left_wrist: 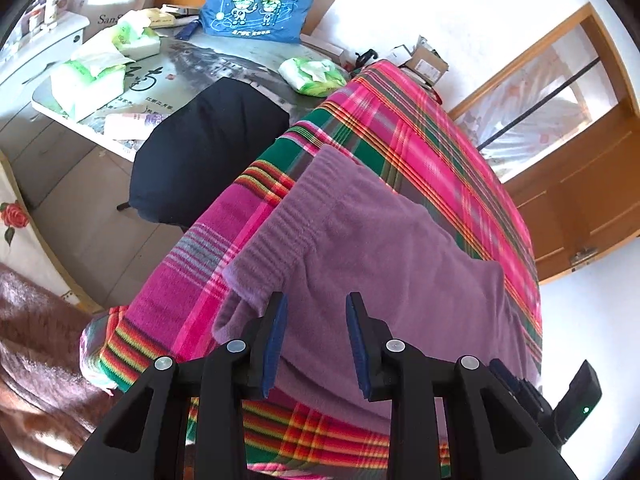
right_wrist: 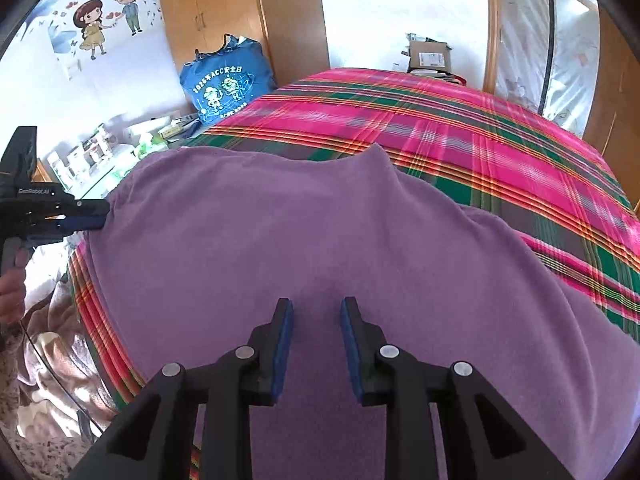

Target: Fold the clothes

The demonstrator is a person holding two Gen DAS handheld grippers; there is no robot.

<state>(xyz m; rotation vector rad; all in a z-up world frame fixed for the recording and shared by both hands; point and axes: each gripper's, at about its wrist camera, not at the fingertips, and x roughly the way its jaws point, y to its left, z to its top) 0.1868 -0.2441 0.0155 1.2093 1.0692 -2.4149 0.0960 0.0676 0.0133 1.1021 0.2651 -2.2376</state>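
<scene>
Right gripper (right_wrist: pixel 316 312) jaws parted above the purple fleece garment (right_wrist: pixel 320 248), gripping nothing; left gripper (left_wrist: pixel 316 308) likewise parted at its left edge; garment lies spread on the plaid bedspread (right_wrist: pixel 460 128); blue tote bag (right_wrist: pixel 224 84) far left.

Plaid bedspread (left_wrist: pixel 420 128) in pink, green and orange covers the bed; beside it a black chair (left_wrist: pixel 208 148) stands at a low table (left_wrist: pixel 224 64) cluttered with green-and-white tissue packs (left_wrist: pixel 92 76). Blue tote bag (left_wrist: pixel 258 0) with white cartoon print sits at the table's far end, a cardboard box (left_wrist: pixel 428 62) beyond the bed's far corner, and a wooden wardrobe (right_wrist: pixel 240 12) behind. Wall sticker of two cartoon children (right_wrist: pixel 108 16) on the white wall, brown blanket (left_wrist: pixel 36 344) low at left.
</scene>
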